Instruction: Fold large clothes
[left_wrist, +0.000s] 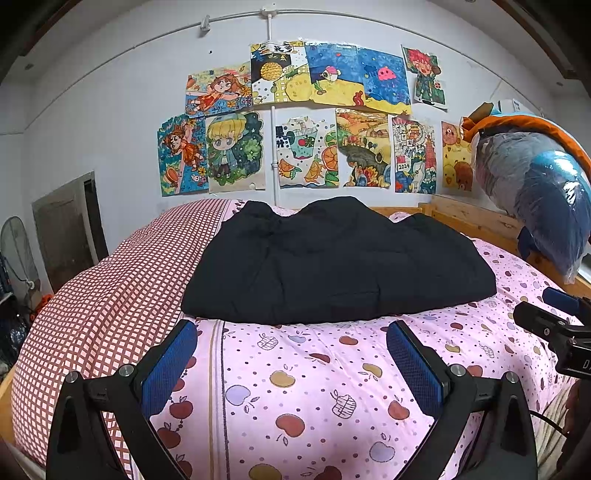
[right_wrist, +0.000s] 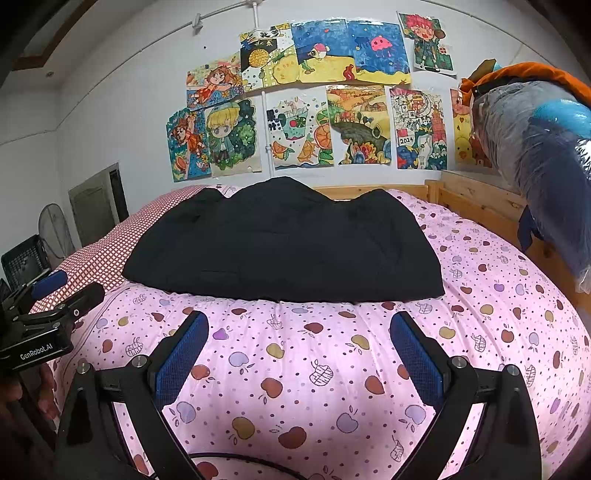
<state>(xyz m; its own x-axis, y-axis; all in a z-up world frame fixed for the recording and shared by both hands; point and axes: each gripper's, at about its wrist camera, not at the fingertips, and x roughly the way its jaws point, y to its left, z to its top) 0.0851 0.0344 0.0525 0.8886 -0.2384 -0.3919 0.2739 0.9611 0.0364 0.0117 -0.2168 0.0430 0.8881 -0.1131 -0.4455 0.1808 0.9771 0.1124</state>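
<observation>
Both wrist views look forward from the near side of the bed (left_wrist: 314, 369), low over it, toward the drawings (left_wrist: 295, 122) on the wall. Both share the black garment (right_wrist: 284, 240).

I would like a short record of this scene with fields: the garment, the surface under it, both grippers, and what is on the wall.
garment: black garment, lying in a compact rectangle, seemingly already folded
surface: pink apple-print quilt on a wooden-framed bed; red checked quilt at its left
left gripper: jaws open, empty, short of the garment
right gripper: jaws open, empty, short of the garment
wall: children's drawings
right side: plastic-wrapped bundle on the bed rail
</observation>
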